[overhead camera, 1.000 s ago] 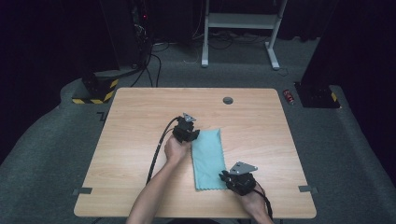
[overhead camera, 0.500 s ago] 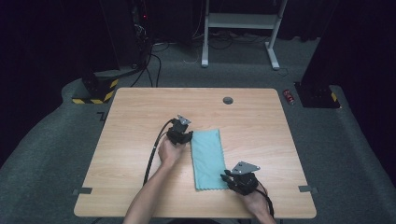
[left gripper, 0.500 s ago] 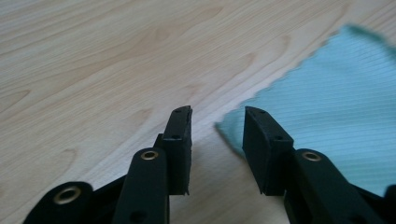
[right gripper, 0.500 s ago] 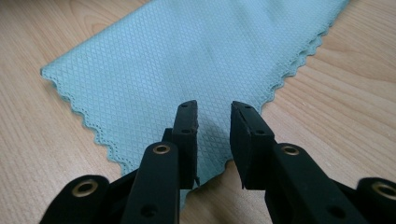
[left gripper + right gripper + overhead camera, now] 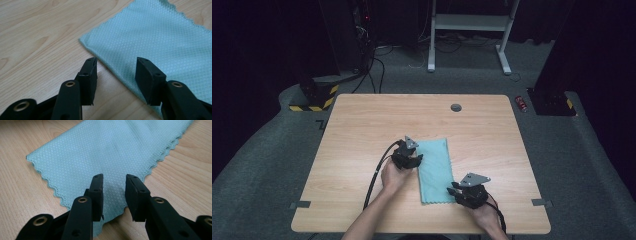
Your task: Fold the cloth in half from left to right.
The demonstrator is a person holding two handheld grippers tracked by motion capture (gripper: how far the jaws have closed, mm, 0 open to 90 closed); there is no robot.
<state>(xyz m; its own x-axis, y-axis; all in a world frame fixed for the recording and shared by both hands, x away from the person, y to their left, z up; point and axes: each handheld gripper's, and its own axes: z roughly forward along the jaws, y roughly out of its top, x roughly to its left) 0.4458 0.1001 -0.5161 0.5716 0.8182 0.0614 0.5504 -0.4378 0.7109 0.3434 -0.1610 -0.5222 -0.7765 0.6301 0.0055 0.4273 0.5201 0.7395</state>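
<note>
A teal cloth (image 5: 435, 171) lies folded into a long strip on the wooden table (image 5: 362, 130). At its left long edge is my left gripper (image 5: 417, 161), open; its jaws have just been opening. In the left gripper view the left gripper (image 5: 117, 61) straddles the cloth (image 5: 150, 32) near a corner, one jaw over wood, one over fabric, neither pad pressing. My right gripper (image 5: 452, 189) stands at the cloth's near right corner, open, its jaws just opened too. In the right gripper view the right gripper (image 5: 115, 178) hovers over the cloth (image 5: 100, 147) by its scalloped edge.
A small round grey grommet (image 5: 456, 107) sits near the table's far edge. Tape strips (image 5: 299, 205) mark the near corners. A black cable (image 5: 377, 175) trails from the left gripper. On the floor behind lie a red can (image 5: 522, 102) and a white frame (image 5: 469, 22).
My left gripper has slid along the cloth's left edge toward the person, its jaws now wider. The right gripper stayed put and spread its jaws. The cloth lies as before.
</note>
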